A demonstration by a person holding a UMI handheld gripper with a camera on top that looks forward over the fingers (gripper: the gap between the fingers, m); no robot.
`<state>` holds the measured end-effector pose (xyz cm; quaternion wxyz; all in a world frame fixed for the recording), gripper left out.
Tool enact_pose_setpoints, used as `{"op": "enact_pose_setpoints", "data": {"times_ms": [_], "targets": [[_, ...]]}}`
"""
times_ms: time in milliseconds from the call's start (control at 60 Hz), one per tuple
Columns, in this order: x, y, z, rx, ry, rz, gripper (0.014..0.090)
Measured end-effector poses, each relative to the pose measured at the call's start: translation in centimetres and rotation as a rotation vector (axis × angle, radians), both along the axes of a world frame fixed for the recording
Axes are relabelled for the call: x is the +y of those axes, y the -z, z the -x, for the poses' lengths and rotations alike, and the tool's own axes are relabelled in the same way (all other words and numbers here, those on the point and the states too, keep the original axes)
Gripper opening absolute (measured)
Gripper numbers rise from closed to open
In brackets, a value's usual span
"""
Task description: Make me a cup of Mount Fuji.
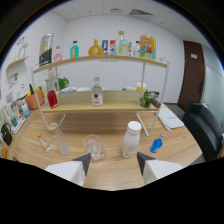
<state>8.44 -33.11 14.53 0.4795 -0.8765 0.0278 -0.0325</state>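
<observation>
Wooden table point(115, 172) is carrying a glass point(94, 147) and white bottle point(131, 139), its label seemingly unreadable; fingers point(113, 165) are hovering wide open, gripping nothing.

A wooden table point(112, 172) carries a two-tier shelf point(100, 107), a white bottle point(131, 139), a clear glass point(93, 147), a small blue bottle point(157, 145) and papers point(170, 119)

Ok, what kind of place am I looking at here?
Probably a drink-mixing station set up in an office room. A two-tier shelf on a wooden table carries bottles and cartons, a white bottle and a glass stand just beyond the open gripper, and a black chair sits beside the table.
</observation>
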Motion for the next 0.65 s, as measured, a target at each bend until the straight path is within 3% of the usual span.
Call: {"op": "enact_pose_setpoints", "data": {"times_ms": [350, 650], "targets": [[-2.4, -0.7, 6.8, 0.006, -0.034, 0.019, 0.0860], [-3.0, -1.0, 7.2, -0.015, -0.016, 0.018, 0.0860]]}}
